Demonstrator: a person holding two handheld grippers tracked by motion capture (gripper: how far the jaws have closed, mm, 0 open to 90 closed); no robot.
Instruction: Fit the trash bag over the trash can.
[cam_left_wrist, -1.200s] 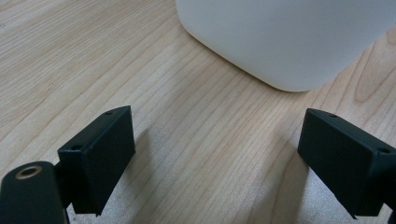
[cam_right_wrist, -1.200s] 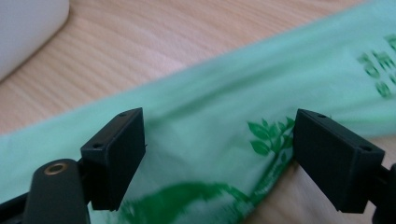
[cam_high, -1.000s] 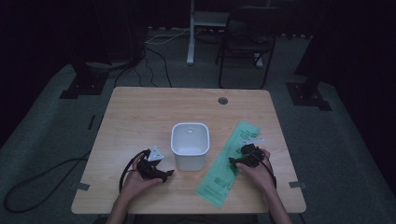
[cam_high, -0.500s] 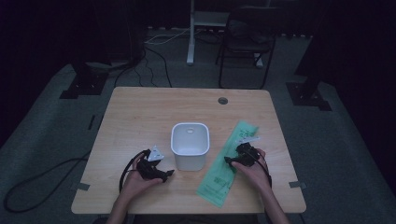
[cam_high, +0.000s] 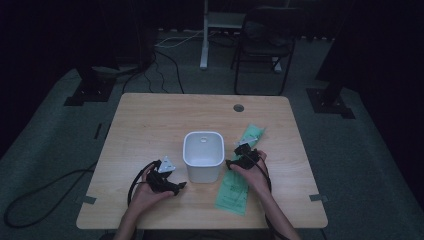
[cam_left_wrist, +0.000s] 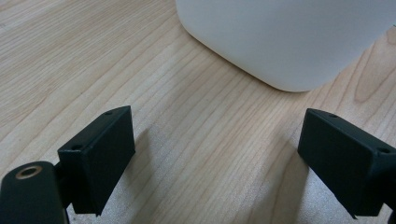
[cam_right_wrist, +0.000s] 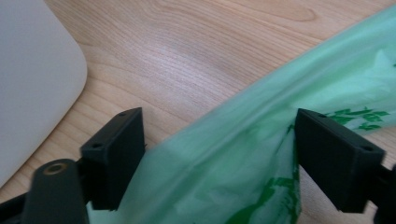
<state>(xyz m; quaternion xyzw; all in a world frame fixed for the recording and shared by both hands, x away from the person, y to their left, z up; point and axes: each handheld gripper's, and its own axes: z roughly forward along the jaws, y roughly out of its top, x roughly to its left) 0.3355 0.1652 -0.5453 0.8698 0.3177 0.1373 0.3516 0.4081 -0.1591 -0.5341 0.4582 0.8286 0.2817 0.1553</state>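
Right gripper (cam_high: 239, 159) jaws spread wide, straddling the green plastic bag (cam_high: 235, 185), not clamped on it. The bag lies flat on the desk (cam_high: 150, 120), running from its near edge up toward the right of centre, just beside the white bin (cam_high: 203, 156). Left gripper (cam_high: 172, 182) also wide and empty, resting low near the desk's near edge, left of the bin and pointed at its base. Bin stands upright mid-desk.
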